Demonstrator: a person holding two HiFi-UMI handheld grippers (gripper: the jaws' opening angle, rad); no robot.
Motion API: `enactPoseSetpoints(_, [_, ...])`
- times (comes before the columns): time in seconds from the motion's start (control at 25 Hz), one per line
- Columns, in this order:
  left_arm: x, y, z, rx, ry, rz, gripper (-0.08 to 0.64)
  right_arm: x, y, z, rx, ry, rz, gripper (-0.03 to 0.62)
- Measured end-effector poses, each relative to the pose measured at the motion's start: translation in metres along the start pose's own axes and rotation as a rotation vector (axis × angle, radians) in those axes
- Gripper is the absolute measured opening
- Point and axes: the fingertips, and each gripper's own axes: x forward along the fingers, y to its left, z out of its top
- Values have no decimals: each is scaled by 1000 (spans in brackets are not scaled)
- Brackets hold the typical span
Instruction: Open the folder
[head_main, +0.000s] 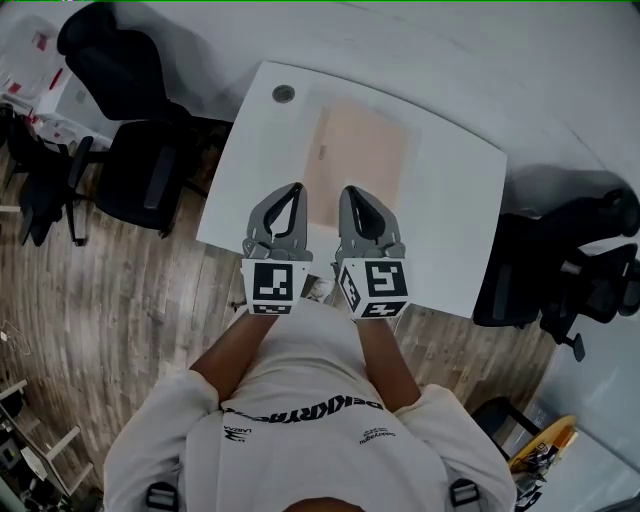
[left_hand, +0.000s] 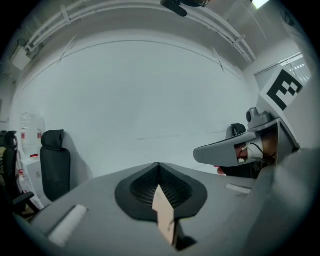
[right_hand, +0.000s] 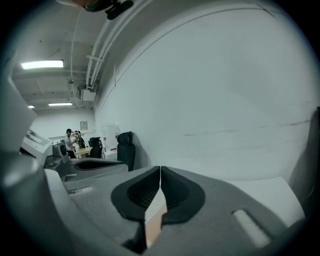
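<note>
Two grippers hang side by side over the near edge of the white table (head_main: 455, 235), both pointing away from the person. The left gripper (head_main: 298, 187) is clenched, its tips pressed together with nothing between them. The right gripper (head_main: 350, 190) is clenched and empty as well. The pale folder (head_main: 365, 150) lies flat and closed on the table just ahead of the tips. The right gripper sits over its near edge, the left one beside its left edge. Whether either touches it, I cannot tell. A black office chair (head_main: 140, 170) stands off to the left gripper's side.
</note>
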Motion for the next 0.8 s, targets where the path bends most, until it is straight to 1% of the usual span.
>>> enactPoseSetpoints(0.12, [15, 18, -10, -11, 24, -19, -12, 29, -2, -6, 2, 79, -26, 2])
enactPoseSetpoints(0.32, [39, 39, -33, -34, 59, -60, -12, 69, -6, -16, 4, 160, -79, 22])
enactPoseSetpoints(0.56, [56, 43, -59, -51, 99, -108, -12, 95, -14, -32, 10, 243, -113, 58])
enactPoseSetpoints(0.8, [63, 43, -83, -67, 134, -136, -11, 117, -16, -53, -5, 336, -149, 101])
